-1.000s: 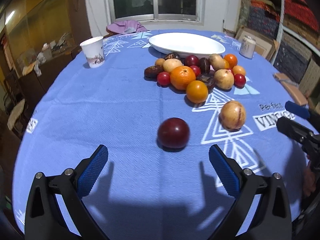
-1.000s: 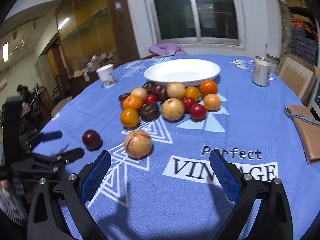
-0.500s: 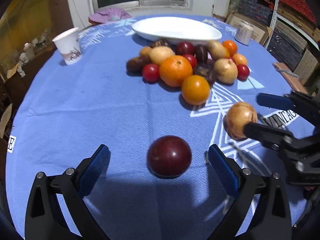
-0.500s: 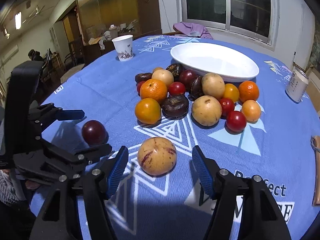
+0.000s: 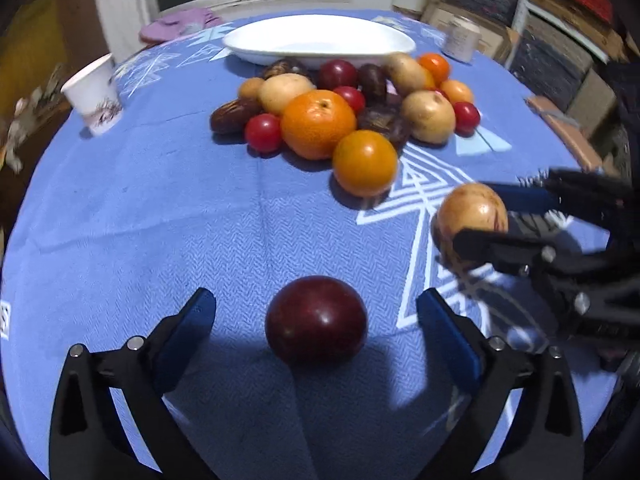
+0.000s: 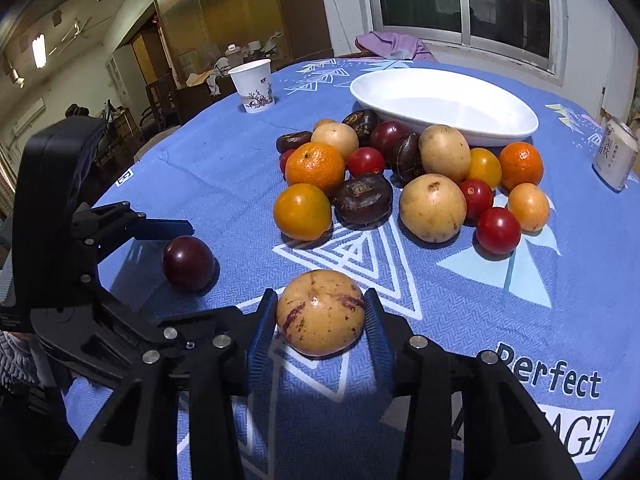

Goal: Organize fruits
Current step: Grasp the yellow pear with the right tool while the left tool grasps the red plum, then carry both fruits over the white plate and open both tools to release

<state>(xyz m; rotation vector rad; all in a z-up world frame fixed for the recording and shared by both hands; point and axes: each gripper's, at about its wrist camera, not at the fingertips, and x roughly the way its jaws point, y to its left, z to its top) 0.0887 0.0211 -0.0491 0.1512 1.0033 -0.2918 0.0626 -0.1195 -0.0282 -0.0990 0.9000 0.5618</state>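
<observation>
A dark red plum (image 5: 316,320) lies on the blue cloth between the wide-open fingers of my left gripper (image 5: 316,328), untouched; it also shows in the right wrist view (image 6: 188,262). My right gripper (image 6: 320,320) has its blue pads against both sides of a tan, red-streaked round fruit (image 6: 320,312), which still rests on the cloth; this fruit shows in the left wrist view (image 5: 472,216). A pile of oranges, tomatoes, tan and dark fruits (image 6: 400,176) lies behind, before an empty white oval dish (image 6: 444,106).
A paper cup (image 6: 253,86) stands at the far left of the round table. A can (image 6: 614,154) stands at the far right. A purple cloth (image 6: 394,46) lies at the table's far edge. A brown flat object (image 5: 560,120) lies at the right edge.
Both grippers moved forward. The left now straddles the plum. The right narrowed from open to closed onto the tan streaked fruit.
</observation>
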